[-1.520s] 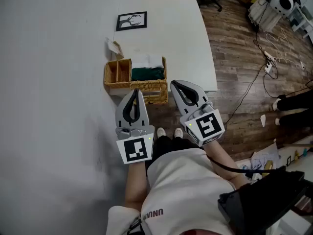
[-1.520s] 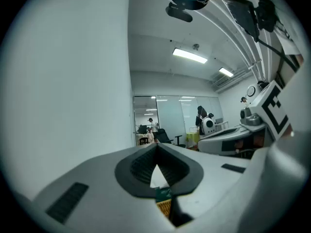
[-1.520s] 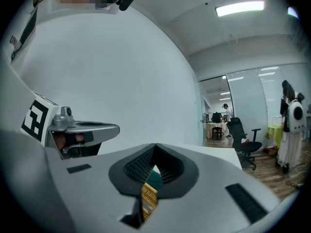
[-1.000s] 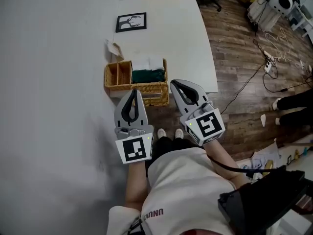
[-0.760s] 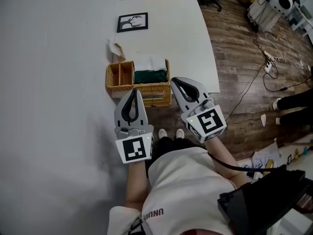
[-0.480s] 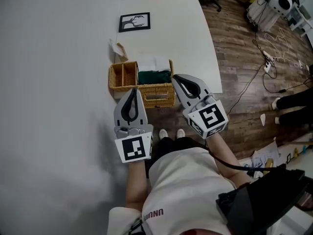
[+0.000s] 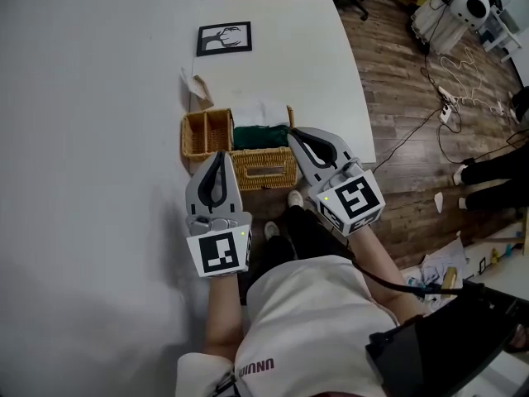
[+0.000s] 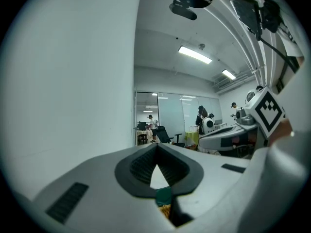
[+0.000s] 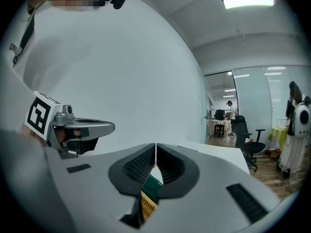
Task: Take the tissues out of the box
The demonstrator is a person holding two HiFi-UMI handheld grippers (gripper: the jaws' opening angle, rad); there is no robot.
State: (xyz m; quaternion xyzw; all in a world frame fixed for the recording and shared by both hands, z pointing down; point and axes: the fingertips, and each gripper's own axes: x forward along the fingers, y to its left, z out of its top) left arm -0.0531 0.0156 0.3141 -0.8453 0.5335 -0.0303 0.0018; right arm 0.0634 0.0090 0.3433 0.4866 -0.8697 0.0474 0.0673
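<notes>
A wicker basket (image 7: 263,166) stands at the near edge of the white table (image 7: 281,64). In its right compartment sits a dark green tissue box (image 7: 260,136) with white tissue (image 7: 263,112) on top. My left gripper (image 7: 218,155) is shut and empty, its tip over the basket's near left corner. My right gripper (image 7: 292,134) is shut and empty too, its tip at the basket's right end. In the left gripper view the shut jaws (image 8: 156,147) frame a sliver of the green box (image 8: 164,196). The right gripper view shows the same past its jaws (image 9: 155,147): green box (image 9: 154,186) and wicker (image 9: 147,205).
A framed black-and-white picture (image 7: 223,38) lies at the table's far left. A crumpled white paper (image 7: 195,86) lies behind the basket by the wall (image 7: 91,139). Wooden floor with cables (image 7: 438,114) is to the right. The basket's left compartments (image 7: 207,134) look empty.
The person has stepped toward the table. Both grippers have moved forward, and their tips now reach the basket's near side instead of hanging short of it.
</notes>
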